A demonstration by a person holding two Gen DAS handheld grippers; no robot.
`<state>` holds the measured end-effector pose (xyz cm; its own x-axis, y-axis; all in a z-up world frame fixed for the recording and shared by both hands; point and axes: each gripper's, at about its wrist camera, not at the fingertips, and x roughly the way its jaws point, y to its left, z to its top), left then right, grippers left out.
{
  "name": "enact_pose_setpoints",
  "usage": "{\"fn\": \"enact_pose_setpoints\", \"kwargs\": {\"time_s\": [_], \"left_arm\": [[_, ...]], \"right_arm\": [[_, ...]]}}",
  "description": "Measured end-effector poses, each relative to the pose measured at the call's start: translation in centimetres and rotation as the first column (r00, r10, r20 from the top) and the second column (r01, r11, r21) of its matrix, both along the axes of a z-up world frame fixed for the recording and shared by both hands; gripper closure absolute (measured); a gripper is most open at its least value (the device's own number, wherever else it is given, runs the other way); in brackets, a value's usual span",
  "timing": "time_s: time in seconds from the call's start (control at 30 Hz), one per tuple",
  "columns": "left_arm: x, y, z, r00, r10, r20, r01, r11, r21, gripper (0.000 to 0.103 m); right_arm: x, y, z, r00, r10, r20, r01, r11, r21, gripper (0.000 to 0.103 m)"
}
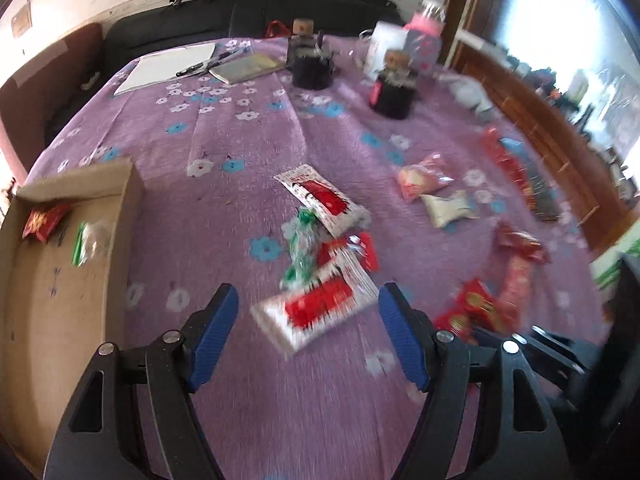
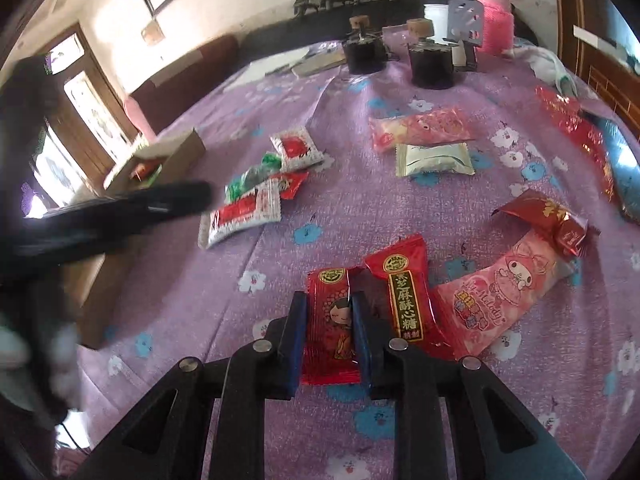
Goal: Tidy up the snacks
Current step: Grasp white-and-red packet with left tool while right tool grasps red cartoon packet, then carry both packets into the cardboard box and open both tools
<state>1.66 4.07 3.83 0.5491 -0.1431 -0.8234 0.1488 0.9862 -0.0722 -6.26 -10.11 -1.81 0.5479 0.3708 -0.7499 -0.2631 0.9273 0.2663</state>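
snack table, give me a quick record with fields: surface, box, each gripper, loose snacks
surface: purple floral tablecloth
box: open brown cardboard box at the table's left, holding a red foil candy and a green-and-clear wrapper
left gripper: fingers open above a red-and-white plastic snack packet, not touching it
right gripper: fingers closed on a red candy wrapper with a cartoon girl
loose snacks: red sesame candy bar with yellow characters, pink My Melody pouch, cream pillow pack
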Motion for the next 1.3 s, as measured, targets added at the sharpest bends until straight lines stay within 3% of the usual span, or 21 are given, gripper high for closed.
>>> {"fn": "enact_pose_setpoints", "kwargs": {"time_s": [0.1,0.13,0.17,0.23,0.27,0.33,0.47,0.63,0.73,0.77,0.83,1.03,1.1,1.17,1.3], "left_arm": [[1.2,-0.9,-1.1,1.000,-0.008,-0.015,0.008,0.999,0.050,0.031],[1.4,-1.2,-1.5,0.999,-0.021,-0.030,0.023,0.997,0.076,0.036],[1.3,-1.5,-1.9,0.999,-0.030,-0.046,0.035,0.994,0.103,0.058],[0.8,-1.7,-2.1,0.996,-0.050,-0.080,0.057,0.994,0.098,0.075],[0.2,-1.6,-2.0,0.994,-0.060,-0.090,0.069,0.993,0.100,0.076],[-1.1,-1.4,-1.8,0.989,-0.095,-0.112,0.106,0.989,0.102,0.076],[-4.4,0.1,-1.4,0.972,-0.189,-0.136,0.196,0.980,0.036,0.076],[-6.7,2.0,0.0,0.982,-0.179,-0.055,0.180,0.984,0.001,0.074],[-6.8,2.4,-0.1,0.986,-0.166,-0.024,0.166,0.986,-0.034,0.041],[-6.8,2.4,-0.2,0.986,-0.164,-0.016,0.163,0.986,-0.043,0.040],[-6.5,1.9,-0.6,0.984,-0.176,-0.010,0.175,0.984,-0.044,0.040],[-6.3,-0.6,-2.5,0.982,-0.188,-0.027,0.190,0.979,0.070,0.040],[-6.4,-0.8,-2.7,0.985,-0.172,-0.009,0.172,0.981,0.091,0.047],[-6.5,-0.9,-2.5,0.986,-0.169,-0.010,0.169,0.982,0.085,0.072],[-6.9,-0.3,-2.5,0.987,-0.158,-0.016,0.159,0.985,0.068,0.072]], "right_arm": [[-0.1,-0.3,0.0,1.000,0.000,0.009,-0.001,1.000,0.025,0.080],[-0.1,-0.3,0.0,1.000,0.002,0.009,-0.002,1.000,0.028,0.080],[-0.1,-0.4,0.0,1.000,0.002,0.009,-0.003,0.999,0.035,0.080],[-0.1,-0.6,-0.1,1.000,0.004,0.007,-0.004,0.999,0.043,0.080],[-0.1,-0.6,-0.1,1.000,0.007,0.006,-0.007,0.999,0.047,0.080],[-0.1,-0.8,-0.1,1.000,0.010,0.003,-0.011,0.998,0.054,0.080],[-0.3,-1.0,-0.1,1.000,0.024,-0.003,-0.024,0.997,0.069,0.077],[-0.3,-0.8,-0.1,0.999,0.037,0.001,-0.037,0.997,0.069,0.072],[-0.6,-0.3,-0.1,0.999,0.042,0.015,-0.042,0.998,0.039,0.070],[-0.6,-0.1,0.0,0.999,0.045,0.020,-0.046,0.998,0.030,0.070],[-0.7,0.1,0.0,0.998,0.049,0.024,-0.050,0.999,0.021,0.070],[-0.9,0.5,0.0,0.998,0.049,0.036,-0.049,0.999,-0.013,0.070],[-1.0,0.6,0.0,0.998,0.049,0.041,-0.048,0.999,-0.024,0.070],[-1.0,0.7,0.0,0.998,0.050,0.044,-0.049,0.998,-0.035,0.069],[-1.0,0.8,0.0,0.998,0.051,0.047,-0.048,0.998,-0.049,0.070]]}}
